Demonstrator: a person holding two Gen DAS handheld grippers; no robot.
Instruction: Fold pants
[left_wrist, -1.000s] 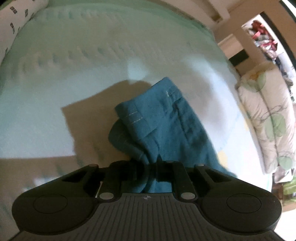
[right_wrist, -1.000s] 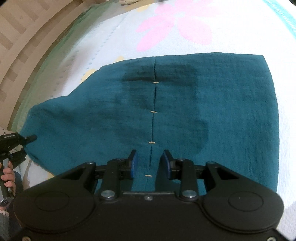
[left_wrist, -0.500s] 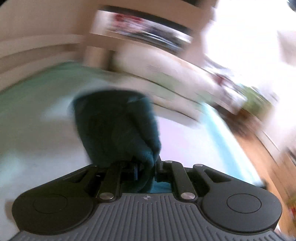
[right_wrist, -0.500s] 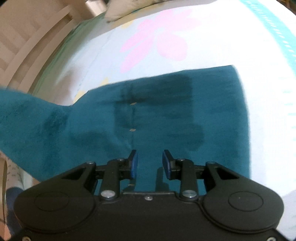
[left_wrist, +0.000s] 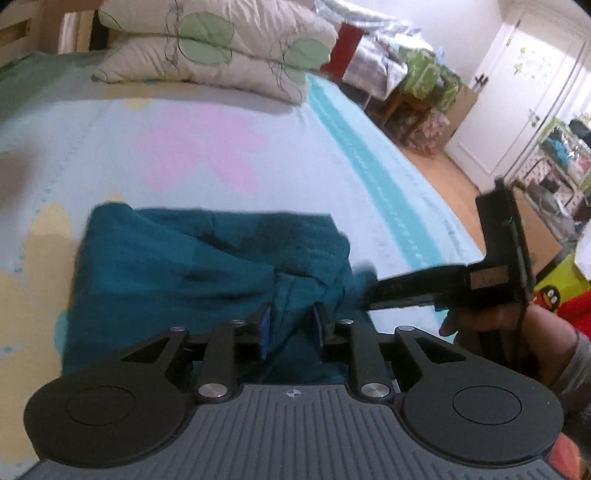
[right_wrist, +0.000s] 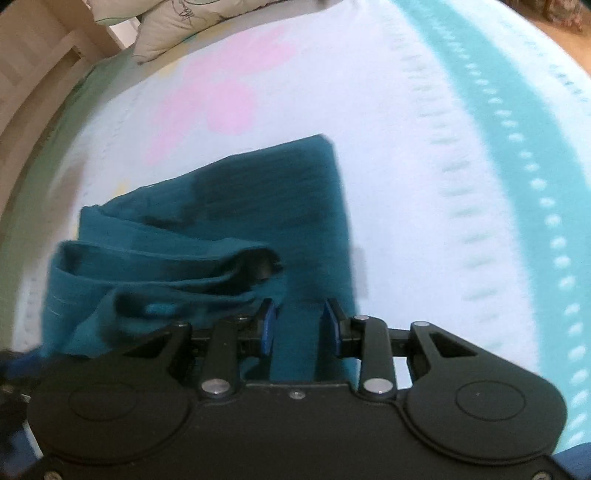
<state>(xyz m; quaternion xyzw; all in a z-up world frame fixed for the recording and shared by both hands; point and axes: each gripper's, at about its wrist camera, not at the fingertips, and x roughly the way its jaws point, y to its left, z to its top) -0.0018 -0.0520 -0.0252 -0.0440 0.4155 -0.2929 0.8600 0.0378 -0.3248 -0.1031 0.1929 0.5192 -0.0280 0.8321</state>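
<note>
Teal pants (left_wrist: 177, 266) lie on the bed, with one end folded over onto the rest. My left gripper (left_wrist: 291, 320) has its jaws partly open with a bunched fold of the pants between them. My right gripper (right_wrist: 298, 325) is open and hovers low over the flat right part of the pants (right_wrist: 280, 199). In the left wrist view the right gripper (left_wrist: 373, 286) reaches in from the right, its tips at the bunched fabric edge. In the right wrist view the folded-over layers (right_wrist: 155, 266) lie at the left.
The bed sheet (left_wrist: 192, 147) is pale with a pink flower and a turquoise stripe (left_wrist: 373, 173). Leaf-print pillows (left_wrist: 207, 48) lie at the far end. Furniture, a door and clutter stand beyond the bed's right edge (left_wrist: 443, 221).
My left gripper swung the held end of the pants up and over onto the rest, and its jaws have opened wider. My right gripper stayed open above the pants.
</note>
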